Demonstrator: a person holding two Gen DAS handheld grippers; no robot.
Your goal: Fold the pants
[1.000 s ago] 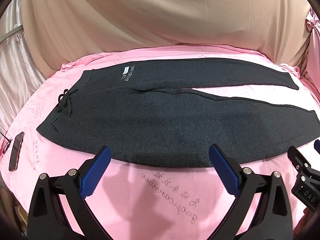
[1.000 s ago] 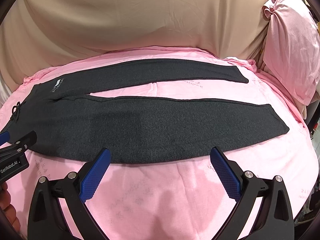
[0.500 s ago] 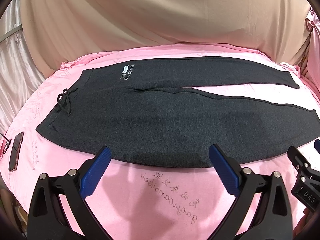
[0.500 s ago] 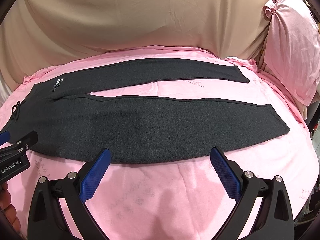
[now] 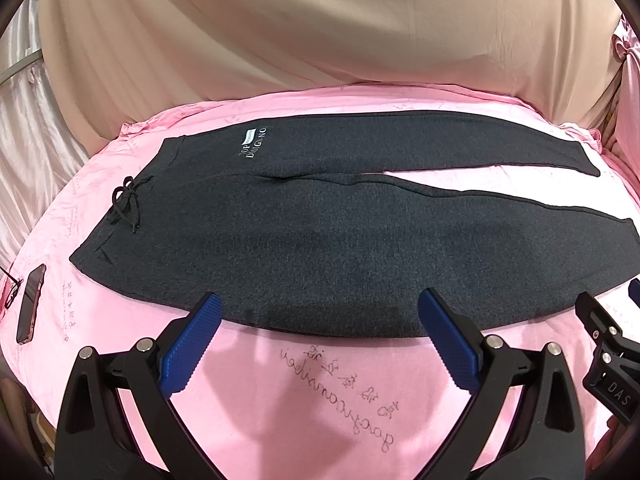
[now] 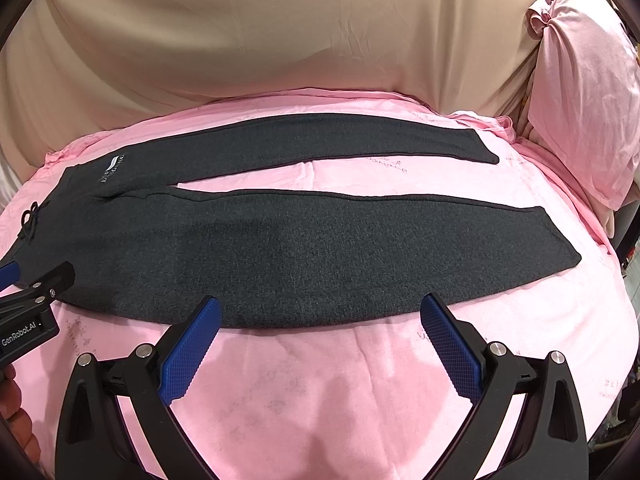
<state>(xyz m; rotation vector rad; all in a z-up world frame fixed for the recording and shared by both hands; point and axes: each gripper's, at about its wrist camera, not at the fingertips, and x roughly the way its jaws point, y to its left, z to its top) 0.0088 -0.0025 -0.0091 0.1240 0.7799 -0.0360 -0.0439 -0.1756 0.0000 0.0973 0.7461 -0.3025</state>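
Observation:
Dark grey pants [image 5: 320,240] lie flat on the pink sheet [image 5: 320,392], waistband at the left with a tied drawstring [image 5: 127,204], legs spread apart toward the right. They also show in the right wrist view [image 6: 320,264], with the near leg's cuff [image 6: 560,240] at the right. My left gripper [image 5: 320,312] is open and empty, just short of the pants' near edge. My right gripper [image 6: 320,312] is open and empty, at the near leg's edge. Each gripper shows at the side of the other's view.
A phone [image 5: 31,308] lies on the sheet left of the waistband. A beige cloth [image 5: 320,40] hangs behind the bed. A pink pillow [image 6: 584,92] stands at the far right. Handwriting marks the sheet [image 5: 340,392] in front of the left gripper.

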